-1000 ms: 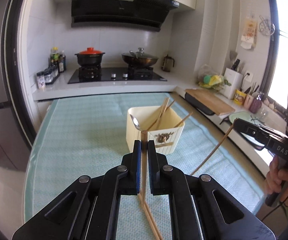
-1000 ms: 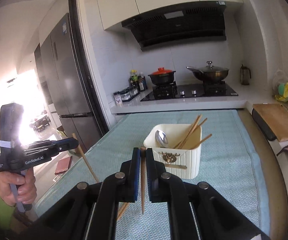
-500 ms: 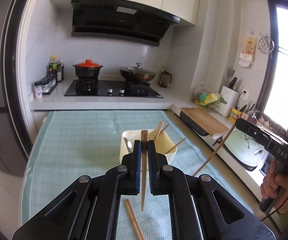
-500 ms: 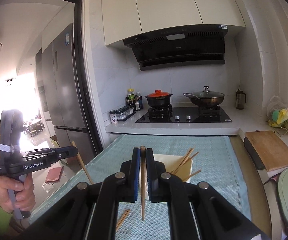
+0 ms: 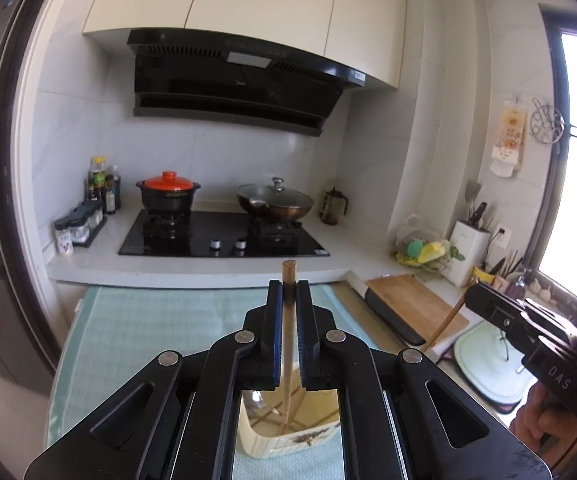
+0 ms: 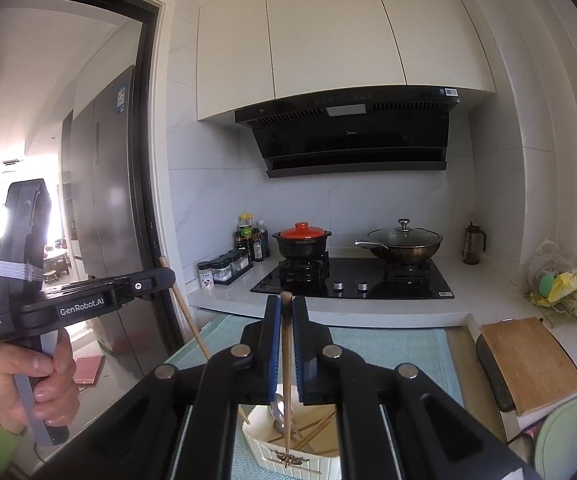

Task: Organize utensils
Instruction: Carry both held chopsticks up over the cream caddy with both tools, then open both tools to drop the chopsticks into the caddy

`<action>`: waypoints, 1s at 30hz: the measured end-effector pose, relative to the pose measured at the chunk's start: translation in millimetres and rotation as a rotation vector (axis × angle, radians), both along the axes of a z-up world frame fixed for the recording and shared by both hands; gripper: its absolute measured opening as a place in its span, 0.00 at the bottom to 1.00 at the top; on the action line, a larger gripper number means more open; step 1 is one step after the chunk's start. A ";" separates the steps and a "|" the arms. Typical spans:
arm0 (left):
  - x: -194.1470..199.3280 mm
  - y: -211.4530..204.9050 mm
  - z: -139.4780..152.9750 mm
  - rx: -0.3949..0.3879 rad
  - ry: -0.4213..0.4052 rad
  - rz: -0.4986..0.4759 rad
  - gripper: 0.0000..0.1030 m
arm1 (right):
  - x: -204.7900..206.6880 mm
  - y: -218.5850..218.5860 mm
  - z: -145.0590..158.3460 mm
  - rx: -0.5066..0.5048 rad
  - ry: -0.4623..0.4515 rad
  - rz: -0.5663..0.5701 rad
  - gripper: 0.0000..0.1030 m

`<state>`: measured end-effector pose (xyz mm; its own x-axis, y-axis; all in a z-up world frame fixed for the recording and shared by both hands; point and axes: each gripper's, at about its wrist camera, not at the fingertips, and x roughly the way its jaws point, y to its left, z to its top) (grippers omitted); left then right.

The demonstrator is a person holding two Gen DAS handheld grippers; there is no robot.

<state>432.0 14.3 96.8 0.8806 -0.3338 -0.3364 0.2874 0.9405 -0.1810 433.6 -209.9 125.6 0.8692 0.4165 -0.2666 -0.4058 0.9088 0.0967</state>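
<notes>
Chopsticks [image 6: 312, 436] and a spoon [image 6: 278, 410] already stand in the cream holder [image 6: 288, 454] below your tongs. Your left tongs [image 5: 289, 300] and right tongs [image 6: 286, 314] each clamp one chopstick, not yet dropped in.

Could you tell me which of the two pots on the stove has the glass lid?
The wok on the right burner; the black pot on the left burner has an orange lid.

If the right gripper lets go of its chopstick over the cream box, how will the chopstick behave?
The chopstick looks thin, stiff wood, likely light. Its tip hangs inside the box, so it should drop in and lean like the others. Being smooth, it might slide.
</notes>
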 end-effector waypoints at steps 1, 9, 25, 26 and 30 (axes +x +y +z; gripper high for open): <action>8.9 -5.4 -3.9 0.006 0.012 -0.003 0.04 | 7.3 0.4 -3.0 0.001 0.007 -0.004 0.06; 66.3 -38.3 -62.8 0.033 0.179 -0.050 0.04 | 75.7 -9.0 -60.9 0.039 0.188 -0.010 0.06; 63.0 -14.3 -59.8 0.043 0.283 0.014 0.62 | 101.7 -22.7 -73.7 -0.028 0.274 -0.114 0.54; 53.7 -10.0 -55.6 0.063 0.276 0.012 0.63 | 88.0 -21.8 -66.4 -0.043 0.240 -0.114 0.54; -7.2 13.4 -49.5 0.156 0.246 0.012 0.77 | 35.3 -16.8 -55.3 -0.097 0.188 -0.099 0.55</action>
<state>424.8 27.7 47.3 0.7696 -0.2517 -0.5868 0.2417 0.9655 -0.0972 469.0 -226.7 70.2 0.8360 0.2963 -0.4619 -0.2975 0.9520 0.0722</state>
